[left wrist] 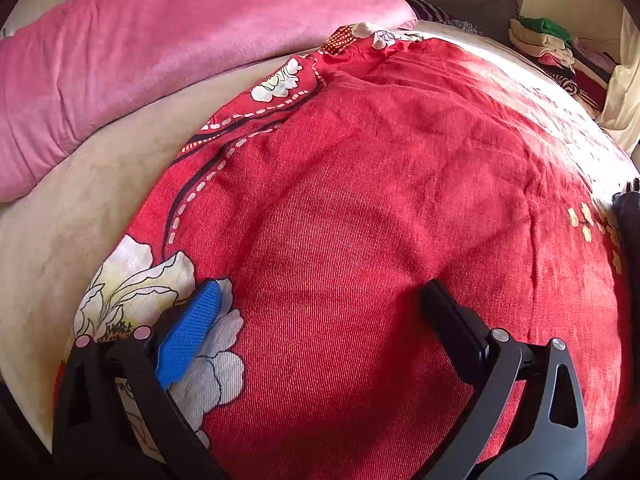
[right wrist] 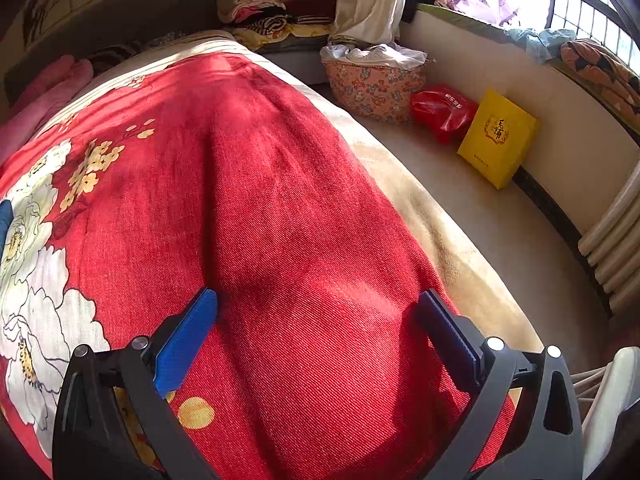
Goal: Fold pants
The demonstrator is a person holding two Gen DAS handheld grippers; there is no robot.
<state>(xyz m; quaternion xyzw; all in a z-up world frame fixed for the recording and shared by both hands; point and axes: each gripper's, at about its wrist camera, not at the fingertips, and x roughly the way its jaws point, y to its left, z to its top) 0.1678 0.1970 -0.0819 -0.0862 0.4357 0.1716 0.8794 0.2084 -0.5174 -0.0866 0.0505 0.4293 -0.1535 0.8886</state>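
Note:
Red pants [left wrist: 360, 160] printed with large white flowers lie spread flat on the bed, and they fill most of both views. My left gripper [left wrist: 322, 288] is open just above the cloth, with a white flower under its blue left pad [left wrist: 188, 336]. Nothing is between its fingers. The right gripper [right wrist: 318, 296] is also open, low over a plain red stretch of the pants [right wrist: 260, 200] near their right edge. A long crease runs away from its left finger. A sliver of blue at the left edge of the right wrist view may be the other gripper.
A pink blanket [left wrist: 160, 40] lies rolled along the far left on the beige sheet [left wrist: 60, 240]. Folded clothes [right wrist: 260, 8] are stacked beyond the bed. On the floor to the right are a floral basket [right wrist: 372, 88], a red bag [right wrist: 440, 112], a yellow box [right wrist: 496, 136] and a radiator [right wrist: 616, 248].

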